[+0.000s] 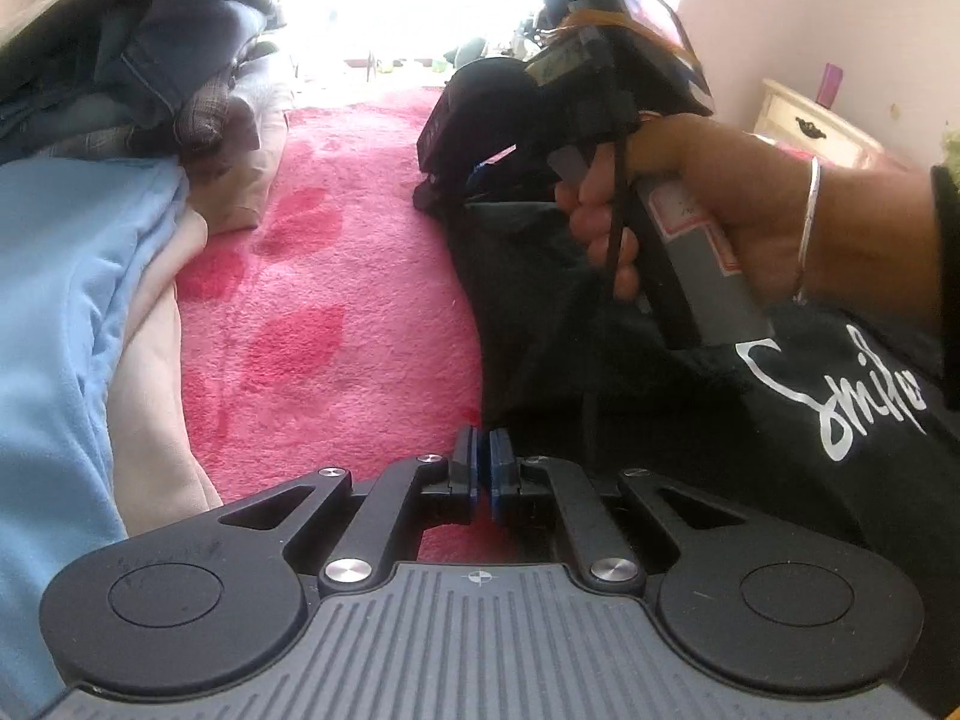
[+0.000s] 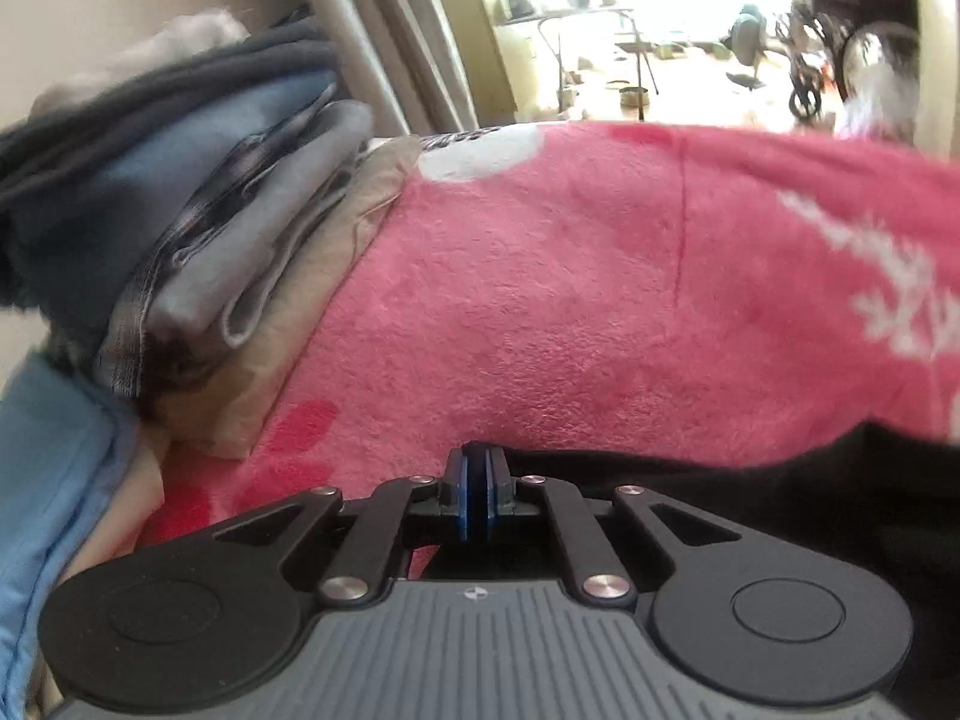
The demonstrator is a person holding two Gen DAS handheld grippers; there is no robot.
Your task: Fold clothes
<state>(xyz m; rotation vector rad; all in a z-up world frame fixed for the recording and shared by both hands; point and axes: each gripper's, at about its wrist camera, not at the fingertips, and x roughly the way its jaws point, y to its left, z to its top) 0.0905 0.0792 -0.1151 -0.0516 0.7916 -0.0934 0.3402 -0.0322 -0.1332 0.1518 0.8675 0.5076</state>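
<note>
A black T-shirt (image 1: 690,420) with white lettering lies on the pink blanket (image 1: 336,276), to the right in the left wrist view. My left gripper (image 1: 482,450) is shut at the shirt's left edge; whether cloth is pinched I cannot tell. My right gripper (image 1: 447,177), held by a hand, is low on the shirt's far edge. In the right wrist view the right gripper (image 2: 478,468) is shut, with the black shirt (image 2: 750,492) right at its pads and spreading right.
A stack of folded grey and blue clothes (image 2: 198,210) sits at the back left on the blanket (image 2: 600,300). A light blue garment (image 1: 66,312) lies at the left. A white nightstand (image 1: 804,120) stands at the right.
</note>
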